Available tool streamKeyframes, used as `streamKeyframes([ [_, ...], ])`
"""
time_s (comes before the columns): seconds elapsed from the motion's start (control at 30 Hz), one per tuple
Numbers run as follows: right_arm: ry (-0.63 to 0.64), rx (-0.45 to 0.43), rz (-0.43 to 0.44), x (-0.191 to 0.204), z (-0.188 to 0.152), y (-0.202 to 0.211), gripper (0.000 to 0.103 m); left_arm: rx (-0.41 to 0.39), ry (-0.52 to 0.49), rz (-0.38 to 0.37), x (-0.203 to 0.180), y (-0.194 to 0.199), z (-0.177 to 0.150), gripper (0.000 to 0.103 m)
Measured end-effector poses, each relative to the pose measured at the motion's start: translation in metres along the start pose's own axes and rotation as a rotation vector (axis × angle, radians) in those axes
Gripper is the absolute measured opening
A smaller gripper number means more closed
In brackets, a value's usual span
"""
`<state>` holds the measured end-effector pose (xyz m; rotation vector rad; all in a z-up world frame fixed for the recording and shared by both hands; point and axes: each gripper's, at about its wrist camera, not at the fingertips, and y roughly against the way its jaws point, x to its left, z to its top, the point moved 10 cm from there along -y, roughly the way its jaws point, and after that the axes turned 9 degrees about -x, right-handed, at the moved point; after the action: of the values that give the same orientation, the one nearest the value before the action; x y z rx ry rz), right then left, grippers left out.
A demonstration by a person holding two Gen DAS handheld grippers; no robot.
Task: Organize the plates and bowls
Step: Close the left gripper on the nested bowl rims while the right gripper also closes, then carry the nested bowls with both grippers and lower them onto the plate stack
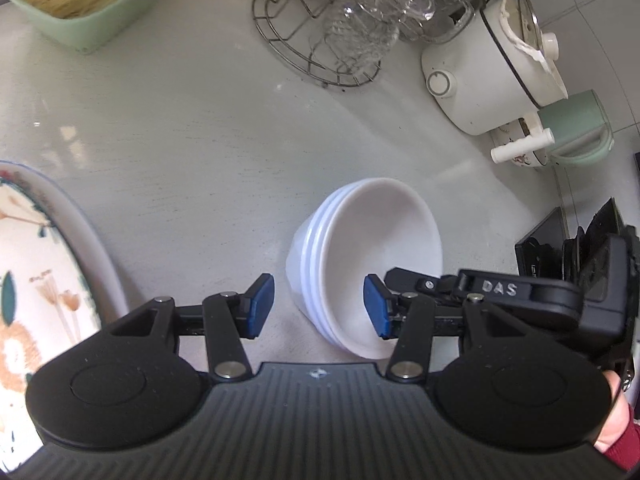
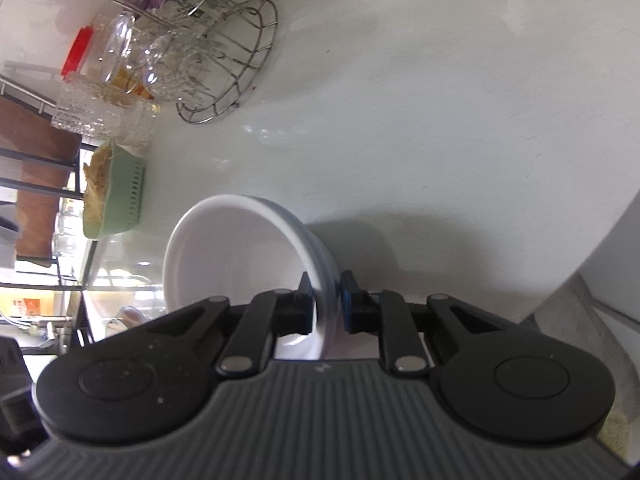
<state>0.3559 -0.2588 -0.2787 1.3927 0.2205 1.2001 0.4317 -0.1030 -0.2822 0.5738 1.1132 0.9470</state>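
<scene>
Bowls (image 1: 372, 256), white and nested, stand tilted on the counter (image 1: 200, 140). Right tongs (image 2: 326, 304), angled steeply downward, are clenched on the stack's rim at its 5 o'clock edge, one pad inside and one outside. Left tongs (image 1: 320, 306), likewise angled down, stand released above the counter, bowls ahead at 1 o'clock. Patterned plate (image 1: 24, 280) lies at 9 o'clock.
</scene>
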Motion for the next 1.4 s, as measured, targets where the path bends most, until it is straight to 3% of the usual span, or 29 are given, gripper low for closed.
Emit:
streamKeyframes([
  [0.33,0.005,-0.013,-0.009,-0.014,-0.005,0.009,0.017,0.066,0.023,-0.025,-0.006,-0.032,-0.015,0.053],
  [0.5,0.017,-0.018,0.006,-0.008,-0.006,0.007,0.018,0.066,0.025,-0.021,-0.004,-0.036,-0.019,0.033],
  [0.67,0.008,-0.026,0.012,-0.008,-0.010,0.014,0.019,0.055,0.005,-0.020,-0.005,-0.029,-0.020,0.032],
  [1.07,0.053,-0.103,0.033,0.022,-0.012,0.053,0.019,-0.005,-0.078,-0.027,-0.020,0.022,-0.009,0.032],
  [1.4,0.075,-0.131,0.082,0.060,-0.027,0.084,0.019,-0.068,-0.057,-0.018,-0.014,0.083,-0.005,0.032],
])
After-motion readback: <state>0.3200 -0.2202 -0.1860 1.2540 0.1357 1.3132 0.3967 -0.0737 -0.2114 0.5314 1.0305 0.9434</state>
